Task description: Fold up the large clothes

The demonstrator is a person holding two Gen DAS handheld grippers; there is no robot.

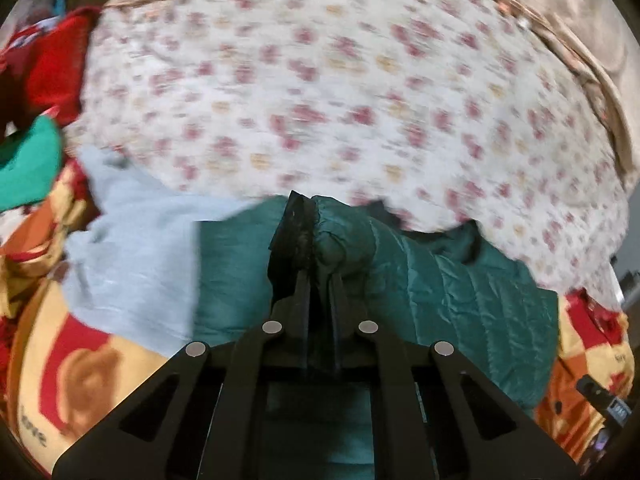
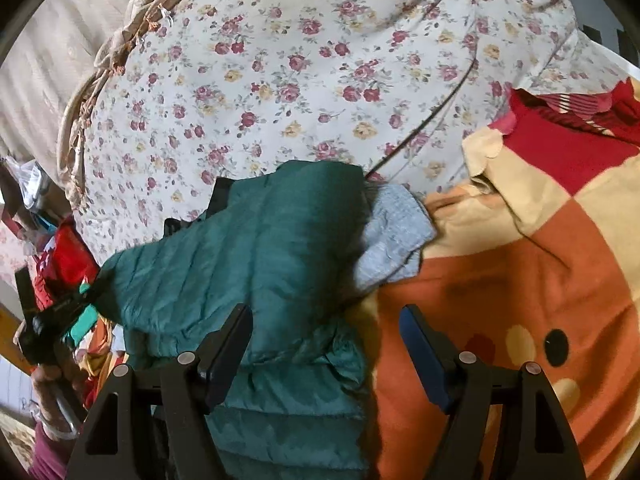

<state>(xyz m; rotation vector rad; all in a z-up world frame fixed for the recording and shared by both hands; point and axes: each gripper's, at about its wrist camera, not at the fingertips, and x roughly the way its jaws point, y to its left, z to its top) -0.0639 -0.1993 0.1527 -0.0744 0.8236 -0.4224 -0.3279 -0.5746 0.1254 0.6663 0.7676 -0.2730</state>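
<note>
So the whole thing sits on a bed: a white floral sheet (image 2: pixel 304 80) with little red and yellow roses covers most of it, and a cartoon-print blanket (image 2: pixel 520 280) in orange, cream and red lies over the near side. A tan frilled edge of fabric (image 2: pixel 100 92) runs along the far border of the sheet.

The task item is a teal quilted puffer jacket (image 2: pixel 248 248), spread on the bed just ahead of and under both tools. A light grey garment (image 2: pixel 396 236) pokes out from beneath its far edge.

The left gripper (image 1: pixel 310 220) tilts downward and its jaws are pinched tight on a bunched-up fold of the jacket (image 1: pixel 460 300), with the puffy fabric bulging out just right of the tips. From the right wrist view the person's hand (image 2: pixel 52 376) around that tool's handle is visible at the far left, partly cut off by the frame edge.

The right gripper (image 2: pixel 326 334) also angles down over the jacket, jaws spread wide with nothing between them. Its left finger (image 2: pixel 230 344) hangs above the teal fabric, while the right one sits over the blanket. Can't tell if either finger actually touches cloth.

The left wrist view is pretty smeared, so the sheet pattern there is mush. There's a heap of red clothes (image 1: pixel 52 68) and a green piece (image 1: pixel 32 160) off to the left of the jaws, too blurred to identify properly. A thin dark cord (image 2: pixel 440 108) crosses the sheet beyond the jacket, its ends out of sight.
</note>
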